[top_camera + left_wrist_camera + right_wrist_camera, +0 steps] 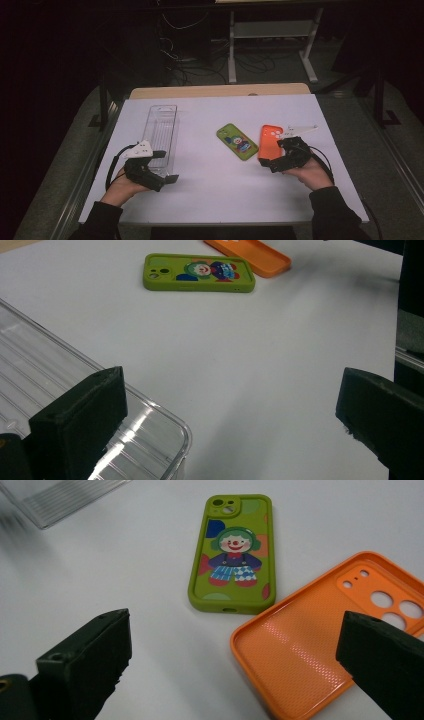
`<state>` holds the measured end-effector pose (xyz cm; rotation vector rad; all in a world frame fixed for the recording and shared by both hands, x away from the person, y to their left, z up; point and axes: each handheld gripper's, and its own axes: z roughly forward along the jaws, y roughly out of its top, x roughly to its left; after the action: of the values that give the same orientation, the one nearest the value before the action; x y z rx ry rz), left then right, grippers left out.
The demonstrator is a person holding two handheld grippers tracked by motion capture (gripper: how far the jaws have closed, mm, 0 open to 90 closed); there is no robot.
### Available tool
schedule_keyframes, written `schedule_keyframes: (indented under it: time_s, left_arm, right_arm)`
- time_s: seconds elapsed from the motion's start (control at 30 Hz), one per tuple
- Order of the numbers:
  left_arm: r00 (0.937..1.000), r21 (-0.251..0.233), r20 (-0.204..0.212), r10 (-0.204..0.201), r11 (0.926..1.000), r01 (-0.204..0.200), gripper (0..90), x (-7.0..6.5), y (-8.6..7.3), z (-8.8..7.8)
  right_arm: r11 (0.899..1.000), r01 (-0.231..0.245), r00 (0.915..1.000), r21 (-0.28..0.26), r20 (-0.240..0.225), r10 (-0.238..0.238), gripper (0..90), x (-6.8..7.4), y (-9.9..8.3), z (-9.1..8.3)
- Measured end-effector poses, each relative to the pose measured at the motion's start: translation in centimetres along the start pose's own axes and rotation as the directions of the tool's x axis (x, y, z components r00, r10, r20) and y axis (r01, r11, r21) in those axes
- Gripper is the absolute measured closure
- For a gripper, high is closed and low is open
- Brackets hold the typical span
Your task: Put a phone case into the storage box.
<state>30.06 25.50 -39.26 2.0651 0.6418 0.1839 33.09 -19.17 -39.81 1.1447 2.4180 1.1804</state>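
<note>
White tabletop (210, 185) fills the middle of the high view. At lower left of that frame the left gripper (167, 181) sits in the person's left hand (122, 189), its jaws spread wide and holding nothing; one jaw hangs over the near corner of a long clear ribbed plastic tray (162, 132) that runs up the left half of the table. In the left gripper view that tray corner (165, 440) lies at lower left under the left jaw.

Near the centre of the high view lies a lime-green phone case with a cartoon clown print (237, 142), flat and tilted; it sits at top centre of the right gripper view (231, 555). Just right of it, apart from it, lies an orange phone case with its hollow inside facing up (270, 142). The right gripper (266, 163), in the right hand (310, 175), hovers at that case's near end with jaws wide apart; in the right gripper view the orange case (310, 645) lies at lower right, partly under the right jaw.
</note>
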Motion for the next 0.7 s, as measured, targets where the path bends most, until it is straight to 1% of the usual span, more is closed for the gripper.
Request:
schedule_keyframes:
  time_s: [0.07, 0.1, 0.17, 0.27, 0.37, 0.43, 0.47, 0.57, 0.6, 0.63, 0.67, 0.7]
  left_arm:
    - [1.0000, 0.001, 0.001, 0.007, 1.0000, -0.007, 0.0, 0.1, 0.0, 0.0]
    - [1.0000, 0.001, 0.003, 0.001, 1.0000, -0.001, 0.0, 0.0, 0.0, 0.0]
    - [1.0000, -0.002, 0.005, -0.002, 1.0000, 0.002, 0.0, 0.0, 0.0, 0.1]
    - [1.0000, 0.002, 0.003, 0.002, 1.0000, -0.002, 0.0, 0.0, 0.0, 0.0]
    - [1.0000, 0.003, 0.004, 0.003, 1.0000, -0.003, 0.0, 0.0, 0.0, 0.0]
    - [1.0000, 0.003, 0.003, 0.003, 1.0000, -0.003, 0.0, 0.0, 0.0, 0.0]
    - [1.0000, 0.004, 0.003, 0.001, 1.0000, -0.001, 0.0, 0.0, 0.0, 0.0]
    - [1.0000, 0.005, 0.004, 0.002, 1.0000, -0.002, 0.0, 0.1, 0.0, 0.0]
    - [1.0000, 0.005, 0.004, 0.004, 1.0000, -0.004, 0.0, 0.1, 0.0, -0.1]
    - [1.0000, 0.006, 0.004, 0.003, 1.0000, -0.003, 0.0, 0.1, 0.0, -0.1]
    - [1.0000, 0.008, 0.004, 0.003, 1.0000, -0.003, 0.0, 0.1, 0.0, -0.1]
    - [1.0000, 0.008, 0.004, 0.003, 1.0000, -0.003, 0.0, 0.1, 0.0, -0.1]
  right_arm:
    - [1.000, -0.007, 1.0000, 0.005, -0.001, 0.007, 0.7, -0.1, 0.3, 0.1]
    - [1.000, -0.010, 1.0000, 0.009, -0.001, 0.010, 0.7, -0.1, 0.4, 0.2]
    - [1.000, -0.001, 1.0000, 0.008, 0.003, 0.001, 0.9, -0.2, 0.7, 0.3]
    - [1.000, -0.003, 0.9999, 0.012, 0.010, 0.003, 1.3, -0.4, 1.1, 0.5]
    - [1.000, -0.013, 0.9997, 0.011, 0.020, 0.013, 3.6, -0.7, 1.5, 0.7]
    - [1.000, -0.015, 0.9995, 0.020, 0.028, 0.015, 5.4, -0.7, 1.8, 0.9]
    - [1.000, -0.009, 0.9996, 0.022, 0.028, 0.008, 6.9, -0.8, 1.9, 1.0]
    - [0.999, -0.031, 0.9991, 0.034, 0.030, 0.030, 13.3, -1.1, 2.2, 1.3]
    - [0.999, -0.032, 0.9989, 0.043, 0.036, 0.030, 14.0, -1.2, 2.3, 1.4]
    - [0.997, -0.044, 0.9984, 0.058, 0.037, 0.042, 15.8, -1.2, 2.3, 1.5]
    - [0.997, -0.039, 0.9985, 0.060, 0.039, 0.037, 18.7, -1.3, 2.3, 1.6]
    - [0.997, -0.046, 0.9980, 0.067, 0.046, 0.043, 21.6, -1.4, 2.4, 1.6]
